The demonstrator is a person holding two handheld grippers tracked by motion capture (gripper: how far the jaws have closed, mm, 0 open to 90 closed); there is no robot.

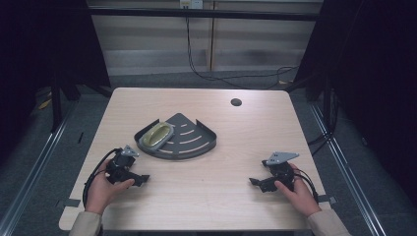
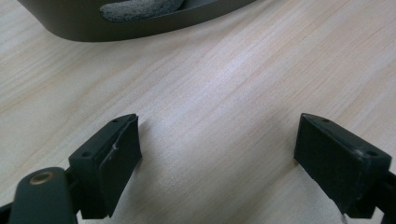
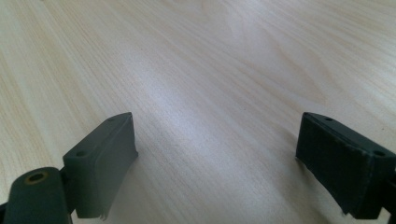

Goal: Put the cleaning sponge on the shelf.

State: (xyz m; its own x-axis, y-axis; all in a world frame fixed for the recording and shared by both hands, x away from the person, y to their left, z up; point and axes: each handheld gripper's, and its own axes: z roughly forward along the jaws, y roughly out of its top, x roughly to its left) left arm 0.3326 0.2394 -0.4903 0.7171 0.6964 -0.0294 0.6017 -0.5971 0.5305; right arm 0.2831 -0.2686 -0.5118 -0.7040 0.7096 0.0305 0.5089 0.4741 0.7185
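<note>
At the near left of the surface (image 1: 206, 196), the left hand-held gripper (image 1: 139, 180) rests low in the person's left hand (image 1: 101, 189), its jaws spread wide with nothing between them. It points right and slightly far, so the dark wall of the tray sits just ahead in the left gripper view, which suggests a waiting pose before a reach.

Near the middle, a little left, lies the corner tray (image 1: 196, 140), a dark grey quarter-round with a raised rim and pale slots in its floor, its curved edge facing the person. In its left part sits a yellow-green oval object (image 1: 156, 136), glossy with a paler centre; what it is I cannot tell.

At the near right, the right hand-held gripper (image 1: 255, 182) lies in the right hand (image 1: 300, 194), jaws equally wide and empty over bare wood, well apart from the tray.
</note>
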